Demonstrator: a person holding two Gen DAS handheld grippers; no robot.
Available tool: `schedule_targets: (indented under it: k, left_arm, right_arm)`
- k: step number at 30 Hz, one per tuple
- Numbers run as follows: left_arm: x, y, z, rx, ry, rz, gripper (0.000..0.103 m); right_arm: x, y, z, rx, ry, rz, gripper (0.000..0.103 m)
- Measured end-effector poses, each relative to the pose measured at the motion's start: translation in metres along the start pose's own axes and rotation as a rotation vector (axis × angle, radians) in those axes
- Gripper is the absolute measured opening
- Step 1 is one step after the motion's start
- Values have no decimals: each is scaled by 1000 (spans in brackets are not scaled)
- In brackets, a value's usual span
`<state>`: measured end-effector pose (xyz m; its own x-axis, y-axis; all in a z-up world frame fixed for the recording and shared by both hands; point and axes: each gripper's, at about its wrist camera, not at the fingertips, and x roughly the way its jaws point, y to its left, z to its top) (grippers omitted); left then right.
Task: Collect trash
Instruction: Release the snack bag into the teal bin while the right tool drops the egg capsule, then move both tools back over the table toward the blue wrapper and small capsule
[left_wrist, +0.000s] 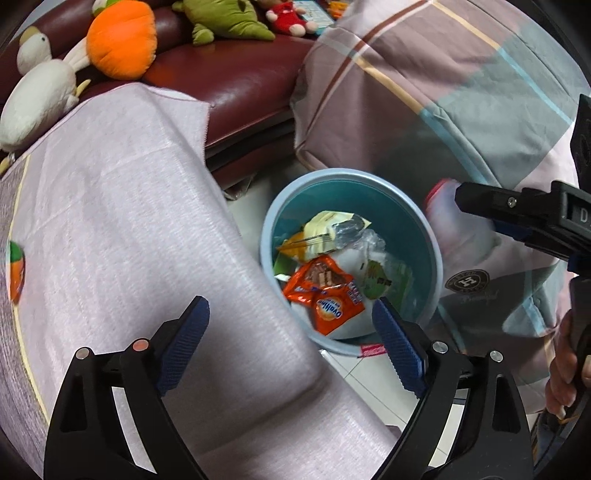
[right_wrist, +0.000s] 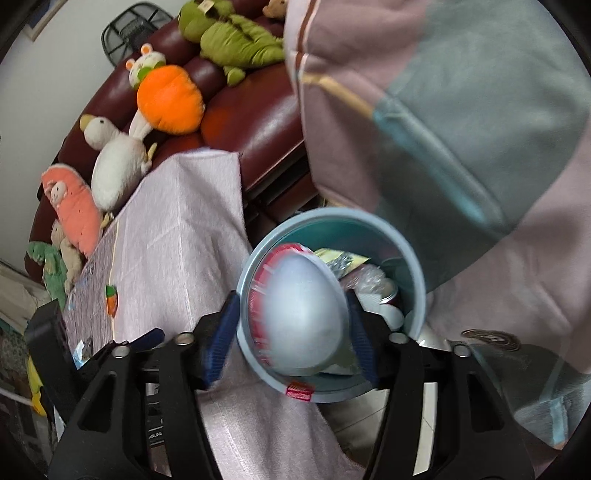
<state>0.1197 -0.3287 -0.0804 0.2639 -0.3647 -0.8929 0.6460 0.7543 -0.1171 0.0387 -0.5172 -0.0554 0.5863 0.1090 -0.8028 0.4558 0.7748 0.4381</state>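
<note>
Paper cup (right_wrist: 303, 314), lower centre: light, crushable; grip walls gently. Right hand-held gripper (right_wrist: 291, 332) loosely straddles it; left hand-held gripper (left_wrist: 291, 336) wide, empty.

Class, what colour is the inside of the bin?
Teal, with a pale blue rim; bin shows best in the left wrist view.

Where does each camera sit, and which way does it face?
Left wrist: on the left gripper, jaws open and empty, looking steeply down into the bin; the right gripper and a hand show at the right edge.
Right wrist: on the right gripper, facing down over the bin, a blurred cup between its fingers.
Shared: bin, cup, sofa, plush toys, pink cloth.
</note>
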Motion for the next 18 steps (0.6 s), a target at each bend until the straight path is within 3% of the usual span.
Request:
schedule_targets:
  k: [9, 18]
  left_arm:
    - [-11, 26, -11, -49, 1, -10, 91]
    - [-37, 62, -34, -117, -29, -11, 91]
  right_arm:
    - [2, 19, -5, -5, 21, -22, 79]
    - [0, 46, -15, -38, 53, -64, 81]
